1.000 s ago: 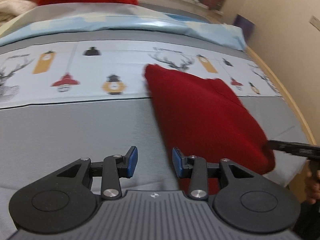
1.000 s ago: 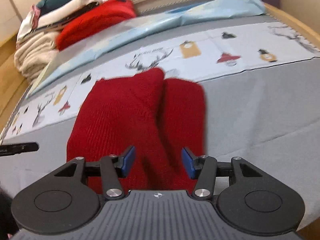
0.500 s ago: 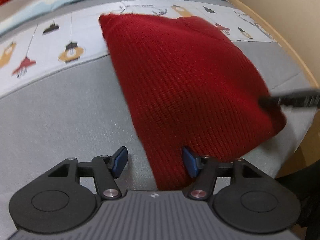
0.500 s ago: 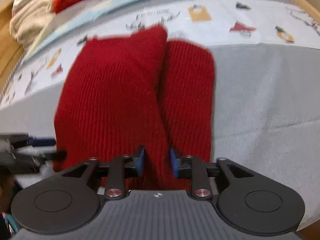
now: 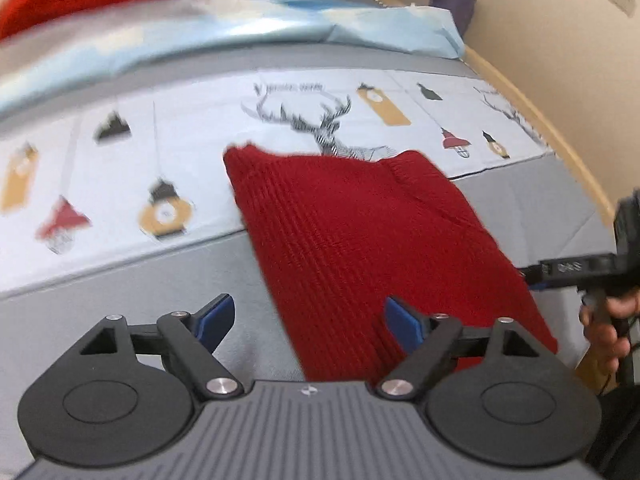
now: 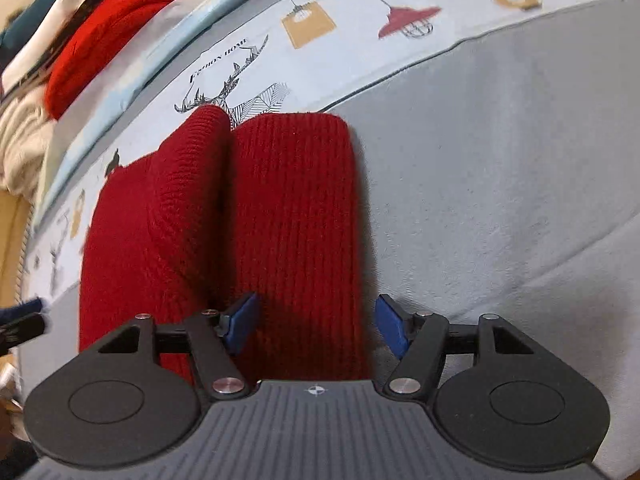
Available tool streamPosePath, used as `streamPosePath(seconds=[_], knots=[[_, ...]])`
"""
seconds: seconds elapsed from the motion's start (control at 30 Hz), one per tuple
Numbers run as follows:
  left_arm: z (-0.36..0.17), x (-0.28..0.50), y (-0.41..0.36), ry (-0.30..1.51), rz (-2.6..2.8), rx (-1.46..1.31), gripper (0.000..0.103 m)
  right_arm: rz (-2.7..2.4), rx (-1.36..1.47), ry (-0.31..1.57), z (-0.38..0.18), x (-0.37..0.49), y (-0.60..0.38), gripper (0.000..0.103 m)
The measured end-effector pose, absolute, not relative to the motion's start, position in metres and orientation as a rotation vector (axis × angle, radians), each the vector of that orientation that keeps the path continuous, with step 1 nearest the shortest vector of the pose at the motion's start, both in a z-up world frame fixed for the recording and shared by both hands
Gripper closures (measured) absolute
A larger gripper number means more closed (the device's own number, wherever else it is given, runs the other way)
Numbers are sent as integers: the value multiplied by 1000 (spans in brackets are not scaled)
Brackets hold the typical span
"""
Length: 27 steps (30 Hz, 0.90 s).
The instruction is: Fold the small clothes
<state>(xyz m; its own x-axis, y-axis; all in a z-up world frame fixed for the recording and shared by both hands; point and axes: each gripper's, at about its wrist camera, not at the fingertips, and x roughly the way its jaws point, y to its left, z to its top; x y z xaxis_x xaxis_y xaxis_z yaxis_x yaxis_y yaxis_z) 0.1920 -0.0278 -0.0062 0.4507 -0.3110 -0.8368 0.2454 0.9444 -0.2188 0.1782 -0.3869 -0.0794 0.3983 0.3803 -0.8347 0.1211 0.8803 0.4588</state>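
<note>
A dark red knitted garment (image 5: 360, 240) lies folded on the grey bedspread (image 5: 120, 300). In the right wrist view the garment (image 6: 288, 208) shows two long folded parts side by side. My left gripper (image 5: 308, 318) hovers over its near left edge, jaws opening wide, pads pressing on nothing. My right gripper (image 6: 316, 324) stands over the near end of the right-hand part. Its jaws are opening, with the knit between them but not pinched. In the left wrist view the right gripper (image 5: 576, 270) shows at the garment's right side.
A printed light band with deer and lamps (image 5: 140, 160) crosses the bed behind the garment. Farther back lie a pale blue sheet (image 5: 380, 32) and a pile of clothes (image 6: 100, 44). The wooden bed edge (image 5: 560, 140) and a wall run along the right. A hand (image 5: 608, 320) holds the right gripper.
Both grippers have widened; the right one narrowed over the knit half a second ago, then spread again. The left view has drawn back from the garment, while the right has come down closer.
</note>
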Motion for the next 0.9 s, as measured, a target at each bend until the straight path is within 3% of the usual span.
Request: streamPosePath(seconds=[0.2,0.33,0.4,0.53,0.6,0.67,0.9], knots=[[-71,218,-7,1159,-360,-494,14,205,488,1171,-83,185,-371,34],[-89,226,-6,1185,-341,-620,11,199,504,1166,-82,188,-367,50],[-86,227,-13,1176,-346,-612,15,200,470,1153,-77,188,-360,55],[-66,223,-18,1126,-374,-512,40,190,441,1124,-70,187,-354,68],[-50,221,-18,1088,-366,-463,45,194,433,1099,-64,188,-350,75],[-30,217,-17,1044,-354,-393,47,205,471,1072,-60,190,-347,87],[1,216,30,1000,-274,-349,48,274,491,1066,-57,206,-298,89]])
